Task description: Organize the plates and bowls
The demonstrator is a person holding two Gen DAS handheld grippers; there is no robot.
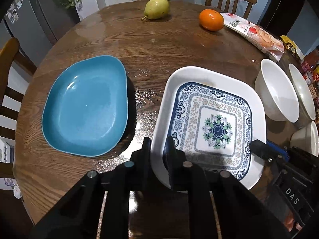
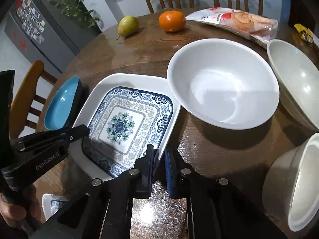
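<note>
We grip with both claws: left gripper [image 1: 158,149] clamps near-left rim of patterned plate [image 1: 211,123], right gripper [image 2: 159,157] pinches its near-right rim. Plate square, glazed, stiff, slippery, likely breakable; hold at raised rim. Just left: blue plate [image 1: 85,107]. Right: white bowl [image 2: 223,83], smooth, round. Wooden table [image 1: 151,47] beneath.

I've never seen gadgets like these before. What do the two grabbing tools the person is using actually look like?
Both are black plastic tools with two flat fingers on hinged linkage bars fixed by round silver pins. The right gripper has blue pads inside its fingers; the left gripper looks all black. White lettering reads "GenRobot.AI" on the left one's body and "DAS" on the right one. No cables show. A bare hand holds the left tool's handle.
</note>
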